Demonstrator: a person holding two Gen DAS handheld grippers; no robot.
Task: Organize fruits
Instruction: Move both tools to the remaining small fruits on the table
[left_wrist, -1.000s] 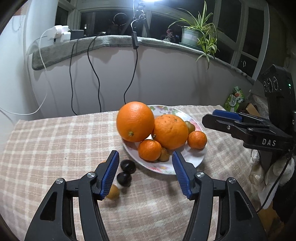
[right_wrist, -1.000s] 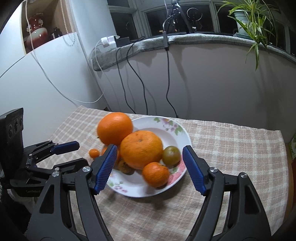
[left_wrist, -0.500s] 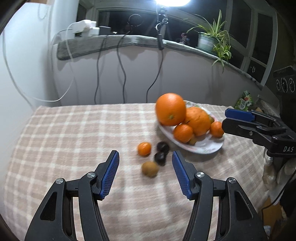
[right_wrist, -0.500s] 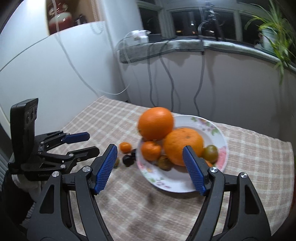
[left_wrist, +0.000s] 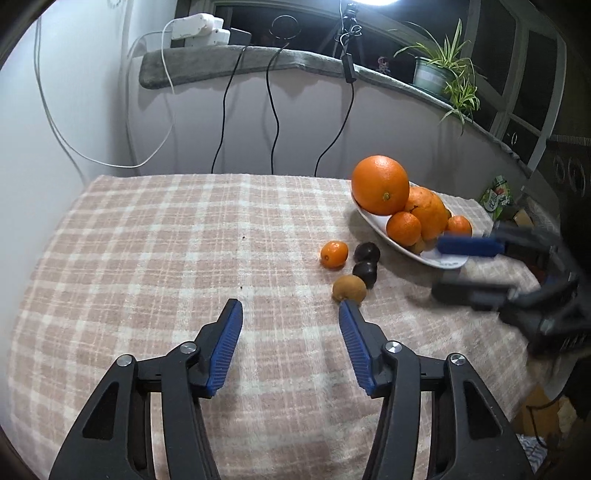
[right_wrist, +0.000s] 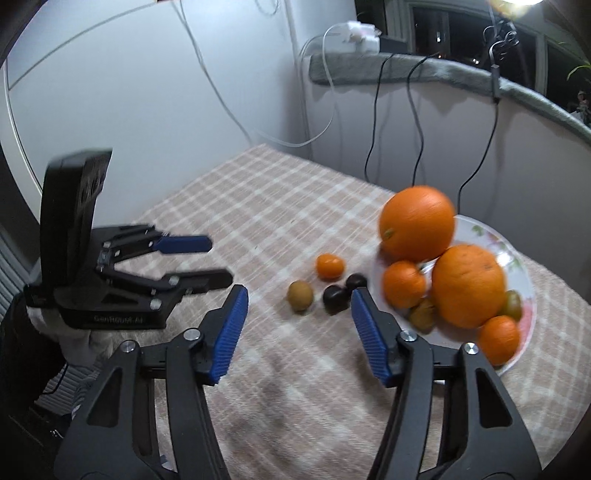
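A floral plate (left_wrist: 369, 220) (right_wrist: 524, 280) holds two big oranges (left_wrist: 380, 190) (right_wrist: 417, 223), small mandarins and other small fruit. On the checked cloth beside it lie a small mandarin (left_wrist: 333, 254) (right_wrist: 330, 266), two dark fruits (left_wrist: 366, 253) (right_wrist: 335, 300) and a brown kiwi (left_wrist: 349, 288) (right_wrist: 300, 295). My left gripper (left_wrist: 290, 312) is open and empty, just near-left of the kiwi; it also shows in the right wrist view (right_wrist: 218, 262). My right gripper (right_wrist: 297, 299) is open and empty, near the loose fruits, and appears blurred in the left wrist view (left_wrist: 450, 266).
The table is covered by a beige checked cloth (left_wrist: 166, 258) and stands against a white wall with hanging cables (left_wrist: 273, 110). A grey ledge (left_wrist: 258, 59) carries a potted plant (left_wrist: 436, 74) and chargers. A green packet (left_wrist: 496, 195) lies at the far right.
Both grippers have pulled back and swung left. The plate now sits to the right in both views, and the loose fruits on the cloth lie ahead of the fingers.
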